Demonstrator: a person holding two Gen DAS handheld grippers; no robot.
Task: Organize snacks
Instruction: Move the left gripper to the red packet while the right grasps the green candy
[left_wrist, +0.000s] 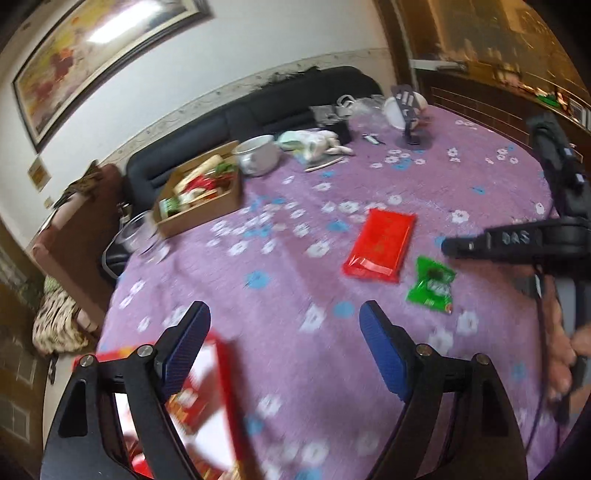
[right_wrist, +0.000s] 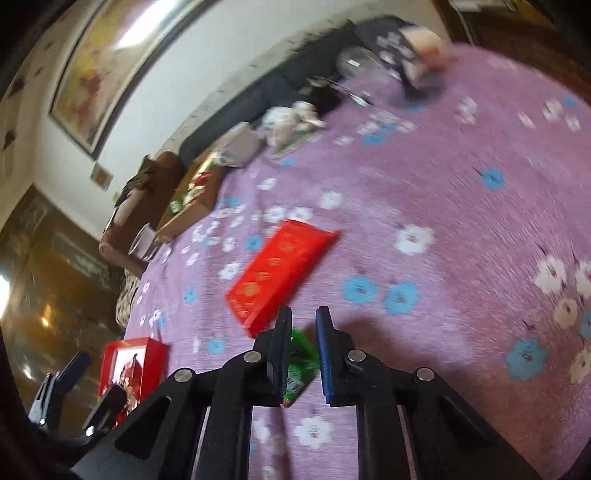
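My left gripper (left_wrist: 284, 314) is open and empty above the purple flowered tablecloth (left_wrist: 295, 266); a red-and-white snack box (left_wrist: 207, 391) lies under its left finger. A flat red packet (left_wrist: 380, 243) and a small green snack bag (left_wrist: 432, 284) lie to the right ahead. My right gripper (right_wrist: 303, 317) hovers over the green bag (right_wrist: 299, 369), jaws narrowly apart, nothing clearly gripped. The red packet (right_wrist: 277, 269) lies just beyond it. The red box (right_wrist: 129, 365) and my left gripper (right_wrist: 74, 384) show at lower left.
A cardboard box (left_wrist: 199, 192) with several snacks stands at the table's far left edge, beside a glass jar (left_wrist: 142, 232) and a white pot (left_wrist: 258, 155). Cloths, a mirror stand (left_wrist: 410, 114) and small items crowd the far end. A dark sofa (left_wrist: 258, 110) lies behind.
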